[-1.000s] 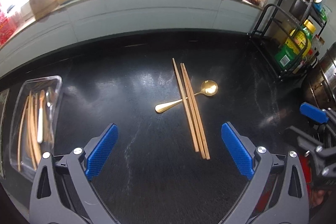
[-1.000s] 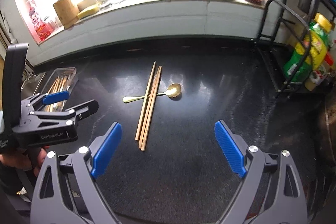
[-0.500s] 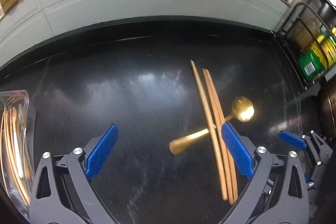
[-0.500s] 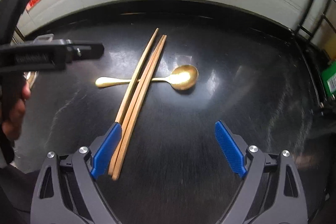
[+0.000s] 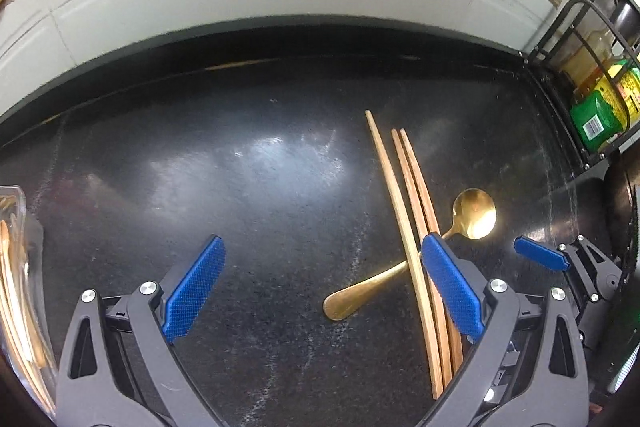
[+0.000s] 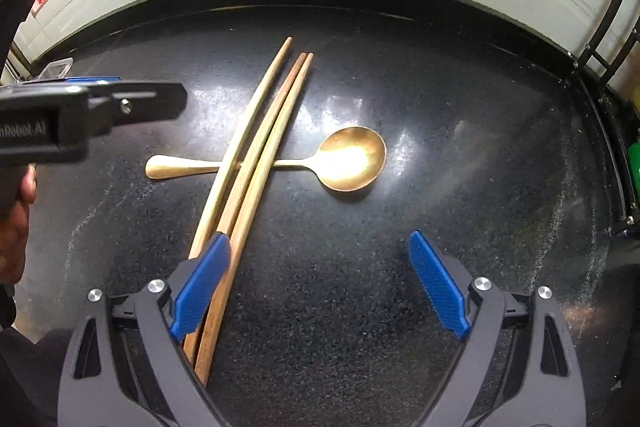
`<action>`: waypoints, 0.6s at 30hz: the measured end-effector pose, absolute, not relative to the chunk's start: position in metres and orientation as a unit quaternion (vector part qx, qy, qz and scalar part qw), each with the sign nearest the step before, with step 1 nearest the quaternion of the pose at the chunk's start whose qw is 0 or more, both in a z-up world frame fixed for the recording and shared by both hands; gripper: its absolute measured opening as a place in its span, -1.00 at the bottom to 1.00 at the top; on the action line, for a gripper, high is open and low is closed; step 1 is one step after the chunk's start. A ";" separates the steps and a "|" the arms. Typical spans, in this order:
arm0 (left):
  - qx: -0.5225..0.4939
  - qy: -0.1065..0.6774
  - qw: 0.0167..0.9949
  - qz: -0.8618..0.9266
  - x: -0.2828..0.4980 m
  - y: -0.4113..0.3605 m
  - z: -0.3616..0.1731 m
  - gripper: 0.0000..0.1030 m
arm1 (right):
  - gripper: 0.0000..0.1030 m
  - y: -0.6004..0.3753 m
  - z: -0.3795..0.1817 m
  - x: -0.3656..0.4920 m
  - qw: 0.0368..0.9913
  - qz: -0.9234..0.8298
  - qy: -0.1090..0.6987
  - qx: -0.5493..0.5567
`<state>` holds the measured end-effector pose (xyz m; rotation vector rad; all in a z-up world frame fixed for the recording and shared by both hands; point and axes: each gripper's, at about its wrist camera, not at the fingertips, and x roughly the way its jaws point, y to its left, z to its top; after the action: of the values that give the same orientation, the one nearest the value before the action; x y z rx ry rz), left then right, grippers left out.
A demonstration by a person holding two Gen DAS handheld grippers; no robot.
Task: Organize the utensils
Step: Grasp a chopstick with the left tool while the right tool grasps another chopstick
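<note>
A: Where are the three long wooden chopsticks [image 6: 256, 151]?
B: Lying across the gold metal spoon [image 6: 344, 159] on the black stone counter [image 6: 460, 211].
A: What's changed?
B: Both came lower and closer; right gripper [image 6: 318, 287] and left gripper [image 5: 320, 291] are spread, empty, apparently nearing a pick.

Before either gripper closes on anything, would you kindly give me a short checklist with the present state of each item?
1. Left gripper open: ok.
2. Right gripper open: ok.
3. Both grippers hold nothing: ok.
4. Spoon free to lift alone: not ok, three chopsticks lie across its handle.
5. Chopsticks centred between the right gripper's fingers: not ok, they pass under its left finger.
6. Room left in the tray at the counter's left edge: cannot tell, only a corner shows.
</note>
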<state>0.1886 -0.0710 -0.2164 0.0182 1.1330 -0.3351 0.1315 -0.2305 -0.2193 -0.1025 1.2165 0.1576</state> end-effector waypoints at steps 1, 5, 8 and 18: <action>0.012 0.536 0.829 -0.160 0.190 -0.076 -0.219 0.86 | 0.70 -0.230 -0.219 0.132 0.816 0.069 0.571 -0.054; 0.020 0.542 0.823 -0.166 0.193 -0.089 -0.225 0.86 | 0.70 -0.238 -0.217 0.133 0.811 0.047 0.580 -0.057; 0.031 0.541 0.823 -0.170 0.197 -0.098 -0.229 0.86 | 0.70 -0.252 -0.215 0.131 0.808 0.039 0.588 -0.027; 0.066 0.557 0.813 -0.156 0.204 -0.111 -0.249 0.86 | 0.70 -0.250 -0.219 0.131 0.803 0.043 0.594 -0.028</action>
<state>0.2037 -0.1107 -0.2492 0.1412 1.1886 -0.3340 0.1309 -0.2498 -0.2189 -0.0602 1.2735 0.0917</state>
